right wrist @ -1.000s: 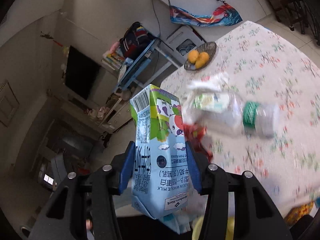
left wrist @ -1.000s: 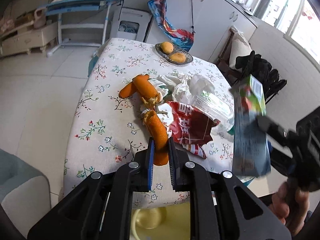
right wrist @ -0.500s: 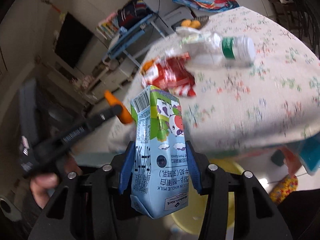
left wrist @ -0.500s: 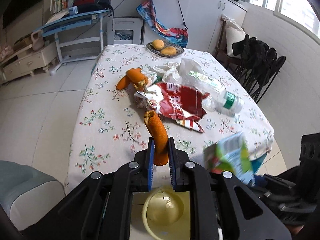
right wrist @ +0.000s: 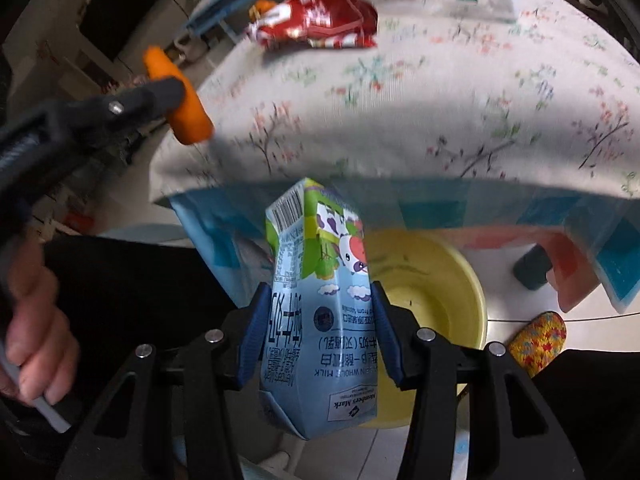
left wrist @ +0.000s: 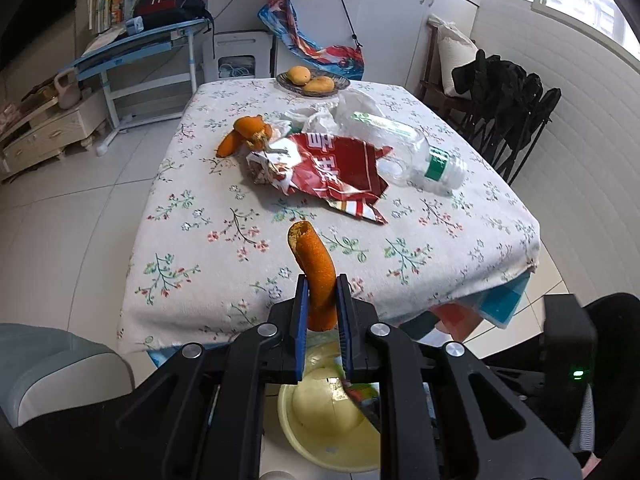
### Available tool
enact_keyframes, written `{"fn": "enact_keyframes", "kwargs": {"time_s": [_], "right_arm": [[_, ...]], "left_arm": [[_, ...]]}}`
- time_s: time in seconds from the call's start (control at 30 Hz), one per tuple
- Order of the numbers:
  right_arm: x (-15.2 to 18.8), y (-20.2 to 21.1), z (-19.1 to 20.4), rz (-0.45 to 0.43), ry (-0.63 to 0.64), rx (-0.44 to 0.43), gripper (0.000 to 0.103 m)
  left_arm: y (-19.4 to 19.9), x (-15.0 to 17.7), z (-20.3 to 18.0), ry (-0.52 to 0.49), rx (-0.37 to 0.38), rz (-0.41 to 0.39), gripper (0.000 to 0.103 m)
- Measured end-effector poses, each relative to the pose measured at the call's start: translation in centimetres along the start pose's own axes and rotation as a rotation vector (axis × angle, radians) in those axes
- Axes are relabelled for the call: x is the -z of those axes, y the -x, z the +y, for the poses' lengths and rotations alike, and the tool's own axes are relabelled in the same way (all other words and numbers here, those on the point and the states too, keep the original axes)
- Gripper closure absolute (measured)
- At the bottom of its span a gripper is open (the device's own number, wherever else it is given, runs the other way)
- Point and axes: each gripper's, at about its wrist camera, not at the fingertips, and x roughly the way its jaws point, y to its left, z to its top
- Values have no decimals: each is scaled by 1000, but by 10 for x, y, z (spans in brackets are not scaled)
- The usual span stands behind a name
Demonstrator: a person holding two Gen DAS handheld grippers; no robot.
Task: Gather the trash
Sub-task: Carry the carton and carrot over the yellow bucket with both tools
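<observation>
While the left gripper (left wrist: 322,304) clamps its fingers (left wrist: 301,308) on an orange peel (left wrist: 316,276), the piece stands up out of them over the near edge of the worktop (left wrist: 224,264). Below that gripper, on the floor, sits a yellow bin (left wrist: 320,432), partly hidden behind the gripper's black frame. The right gripper (right wrist: 318,336) has its fingers (right wrist: 252,336) pressed on both sides of a milk carton (right wrist: 320,312), which hangs in front of the bin (right wrist: 436,280) and the cloth's hanging edge; from this view the carton covers the bin's left part.

On the worktop, well apart from both grippers, more trash lies together: a torn red wrapper (left wrist: 336,168) in the middle, a clear bottle (left wrist: 408,152) with a green label just beside and partly under it, crumpled white plastic (left wrist: 320,114) behind, and more peel (left wrist: 240,136) at the wrapper's far left. A plate of fruit (left wrist: 312,80) stands at the far edge.

Around the worktop are a blue desk (left wrist: 140,48) at the far left, dark chairs (left wrist: 512,108) on the right and a grey seat (left wrist: 52,364) at the near left. In the right view a hand (right wrist: 28,320) grips the left gripper's handle, and a knitted slipper (right wrist: 538,340) lies just beside the bin
</observation>
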Motion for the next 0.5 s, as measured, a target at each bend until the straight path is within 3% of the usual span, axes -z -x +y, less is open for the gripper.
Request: {"fn": "enact_keyframes", "kwargs": {"time_s": [0.2,0.5], "right_arm": [[0,-6,-11,39,-42,6,54],[0,20,-16,-59,-90,3,51]], "left_arm": [[3,9,-6,-15,6,9,90],[4,23,-15,-41,34,37,90]]}}
